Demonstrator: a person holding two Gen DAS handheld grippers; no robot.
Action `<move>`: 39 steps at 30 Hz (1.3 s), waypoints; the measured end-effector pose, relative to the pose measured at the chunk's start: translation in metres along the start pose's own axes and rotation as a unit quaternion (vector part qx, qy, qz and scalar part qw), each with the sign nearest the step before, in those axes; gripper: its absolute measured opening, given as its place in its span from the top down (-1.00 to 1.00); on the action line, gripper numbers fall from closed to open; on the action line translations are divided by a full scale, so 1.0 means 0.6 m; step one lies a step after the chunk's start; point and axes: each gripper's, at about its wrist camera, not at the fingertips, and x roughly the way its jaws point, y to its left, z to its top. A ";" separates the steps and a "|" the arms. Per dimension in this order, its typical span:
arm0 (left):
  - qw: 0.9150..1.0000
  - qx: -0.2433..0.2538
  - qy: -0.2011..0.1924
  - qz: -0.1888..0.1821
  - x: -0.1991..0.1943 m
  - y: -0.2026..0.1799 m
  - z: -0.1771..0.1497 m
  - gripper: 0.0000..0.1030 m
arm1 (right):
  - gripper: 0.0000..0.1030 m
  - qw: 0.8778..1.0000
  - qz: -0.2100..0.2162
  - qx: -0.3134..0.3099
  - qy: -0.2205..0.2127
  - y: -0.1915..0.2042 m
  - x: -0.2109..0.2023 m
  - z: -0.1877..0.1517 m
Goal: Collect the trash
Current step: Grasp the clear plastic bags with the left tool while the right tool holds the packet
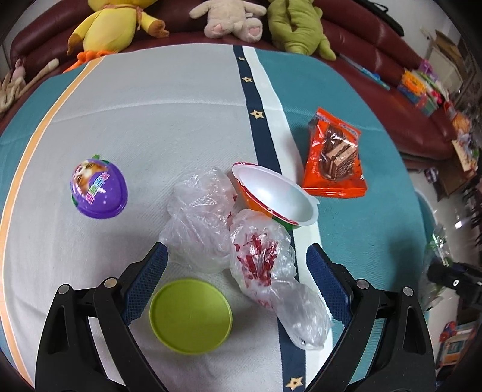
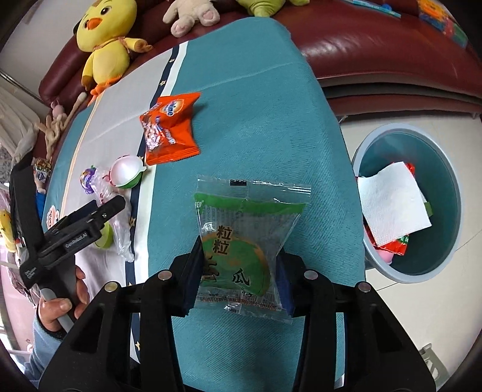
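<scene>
My left gripper point(image 1: 236, 256) is open above a crumpled clear plastic bag point(image 1: 211, 223) with red print, which lies between its fingers. A green lid point(image 1: 190, 315), an empty white cup point(image 1: 275, 193), a purple round toy container point(image 1: 98, 190) and an orange snack packet point(image 1: 334, 156) lie around it on the cloth. My right gripper point(image 2: 238, 259) is shut on a green and clear wrapper point(image 2: 244, 238), held above the teal cloth. The grey trash bin point(image 2: 412, 205) sits to its right on the floor, holding paper and wrappers.
The table has a teal, white and navy cloth point(image 1: 346, 229). A dark red sofa point(image 1: 361, 39) with plush toys point(image 1: 111, 27) stands behind it. My left gripper and the hand holding it show in the right wrist view point(image 2: 75, 229). Boxes and clutter point(image 1: 427, 87) lie at the right.
</scene>
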 end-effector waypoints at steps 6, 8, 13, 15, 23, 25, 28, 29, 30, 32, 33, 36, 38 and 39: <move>1.000 0.011 -0.003 0.003 -0.003 -0.002 -0.005 0.14 | 0.20 1.000 0.013 0.009 0.005 -0.015 0.012 -0.001; 1.000 0.010 -0.008 0.008 -0.011 -0.002 -0.008 0.27 | 0.20 1.000 0.018 0.009 0.006 -0.018 0.014 -0.001; 1.000 0.008 -0.019 0.003 -0.044 0.000 -0.020 0.32 | 0.20 1.000 0.028 0.008 0.002 -0.023 0.010 0.001; 1.000 0.009 -0.024 0.000 -0.061 -0.002 -0.026 0.32 | 0.20 0.999 0.033 0.009 0.000 -0.026 0.006 0.002; 0.998 0.033 -0.049 -0.026 -0.126 -0.048 -0.031 0.32 | 0.20 0.999 0.049 0.011 -0.020 -0.039 -0.017 0.007; 0.997 0.042 -0.052 -0.035 -0.134 -0.070 -0.029 0.32 | 0.20 0.998 0.051 0.013 -0.026 -0.047 -0.024 0.007; 0.995 0.058 -0.056 -0.050 -0.144 -0.106 -0.023 0.32 | 0.20 0.998 0.054 0.020 -0.039 -0.067 -0.042 0.007; 0.995 0.066 -0.056 -0.059 -0.146 -0.124 -0.020 0.32 | 0.20 0.997 0.054 0.023 -0.042 -0.074 -0.047 0.008; 0.994 0.072 -0.055 -0.066 -0.147 -0.139 -0.018 0.32 | 0.20 0.997 0.055 0.029 -0.047 -0.084 -0.054 0.009; 0.991 0.091 -0.054 -0.078 -0.147 -0.173 -0.013 0.32 | 0.20 0.996 0.055 0.042 -0.060 -0.109 -0.070 0.009; 0.990 0.099 -0.052 -0.084 -0.146 -0.189 -0.011 0.32 | 0.20 0.995 0.054 0.050 -0.066 -0.123 -0.078 0.009; 0.986 0.126 -0.044 -0.100 -0.137 -0.249 -0.006 0.31 | 0.20 0.992 0.050 0.076 -0.084 -0.176 -0.102 0.008; 0.983 0.144 -0.040 -0.109 -0.129 -0.288 -0.002 0.31 | 0.20 0.990 0.047 0.090 -0.094 -0.207 -0.115 0.005; 0.981 0.150 -0.037 -0.113 -0.126 -0.302 -0.001 0.31 | 0.20 0.989 0.044 0.099 -0.101 -0.226 -0.124 0.004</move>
